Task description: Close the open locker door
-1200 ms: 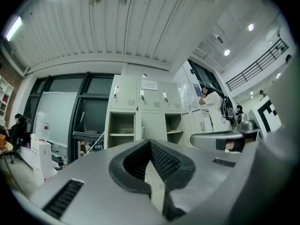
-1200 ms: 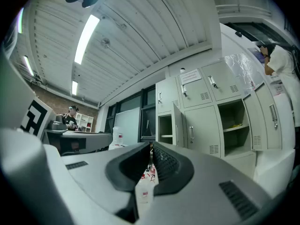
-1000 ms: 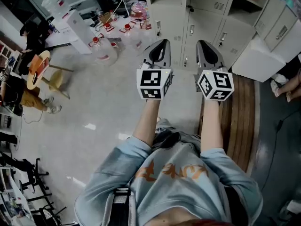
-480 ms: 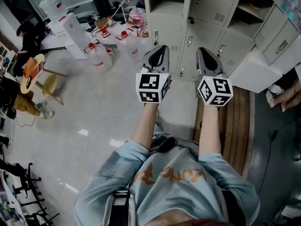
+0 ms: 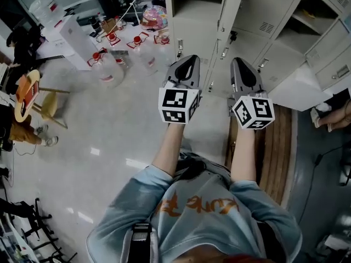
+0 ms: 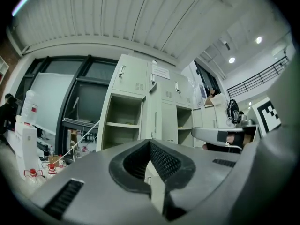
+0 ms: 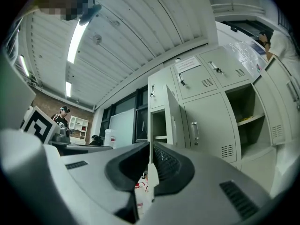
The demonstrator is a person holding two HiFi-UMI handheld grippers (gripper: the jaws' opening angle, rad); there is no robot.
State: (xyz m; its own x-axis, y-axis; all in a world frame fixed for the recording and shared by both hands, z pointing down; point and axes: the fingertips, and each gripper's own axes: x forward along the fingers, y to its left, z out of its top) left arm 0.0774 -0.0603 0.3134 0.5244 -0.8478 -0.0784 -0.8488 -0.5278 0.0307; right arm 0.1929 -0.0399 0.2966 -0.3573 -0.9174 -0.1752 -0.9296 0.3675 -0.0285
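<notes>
In the head view, your left hand-held gripper [image 5: 185, 70] and right hand-held gripper [image 5: 242, 73] sit side by side at frame centre. Both point up-frame toward the grey lockers [image 5: 263, 56]. The open locker door [image 5: 230, 7] stands edge-on at top centre, just right of its open compartment [image 5: 193, 7], and neither gripper touches it. Water jugs [image 5: 107, 67] stand on the floor [image 5: 82, 141] at upper left.

In the left gripper view, your jaws are pressed together at lower centre with nothing between them. Past their tips the shelved compartment [image 6: 123, 125] fills mid-frame. The door [image 6: 153, 109] shows as a thin vertical edge at its right side.

In the right gripper view, your jaws are likewise closed and empty at lower centre. The door [image 7: 174, 118] juts out from the locker bank at centre frame, well apart from the tips. Its compartment [image 7: 158, 124] is just left of it.
</notes>
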